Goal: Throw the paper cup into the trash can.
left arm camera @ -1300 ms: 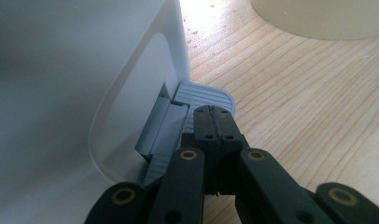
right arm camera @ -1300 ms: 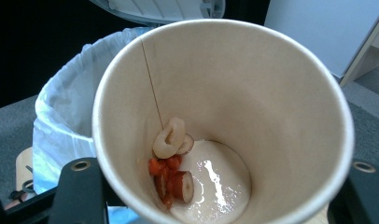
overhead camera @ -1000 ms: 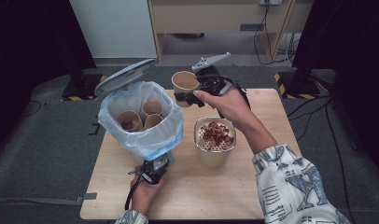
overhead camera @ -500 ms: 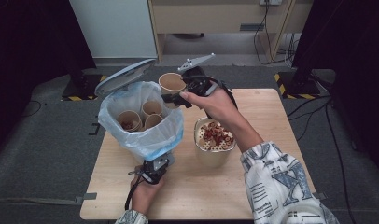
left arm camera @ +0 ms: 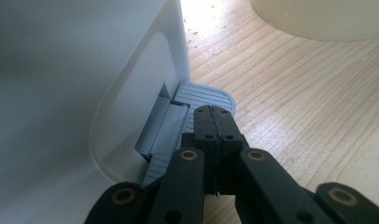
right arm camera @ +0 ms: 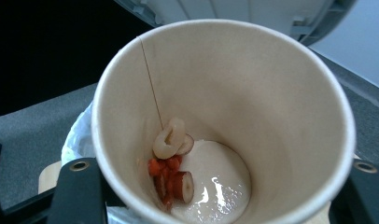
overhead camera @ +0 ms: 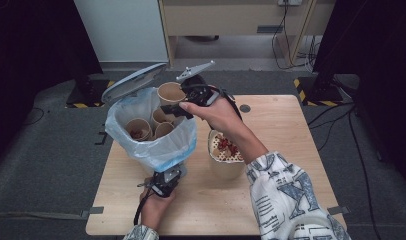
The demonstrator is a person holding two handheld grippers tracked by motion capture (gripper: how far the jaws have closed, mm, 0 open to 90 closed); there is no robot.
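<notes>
A white pedal bin (overhead camera: pixel 151 137) lined with a blue bag stands on the left of the wooden table (overhead camera: pixel 291 150), its grey lid (overhead camera: pixel 133 82) raised. Three used paper cups (overhead camera: pixel 139 130) lie inside it. My right gripper (overhead camera: pixel 183 102) is shut on another paper cup (overhead camera: pixel 171 93) and holds it over the bin's far rim. In the right gripper view this cup (right arm camera: pixel 253 93) has red and white food scraps (right arm camera: pixel 173 172) at its bottom. My left gripper (left arm camera: pixel 214 112) is shut and presses its tips on the bin's grey pedal (left arm camera: pixel 197 91), low at the bin's front (overhead camera: pixel 166 180).
A beige bowl (overhead camera: pixel 225 150) of red-topped food stands just right of the bin, under my right forearm; its wall (left arm camera: pixel 318 18) rises ahead of the left gripper. A small dark grommet (overhead camera: pixel 244 108) sits near the table's far edge.
My right gripper has carried the paper cup leftward, from behind the bowl to above the bin's far rim. The left gripper has stayed on the pedal and the lid has stayed up.
</notes>
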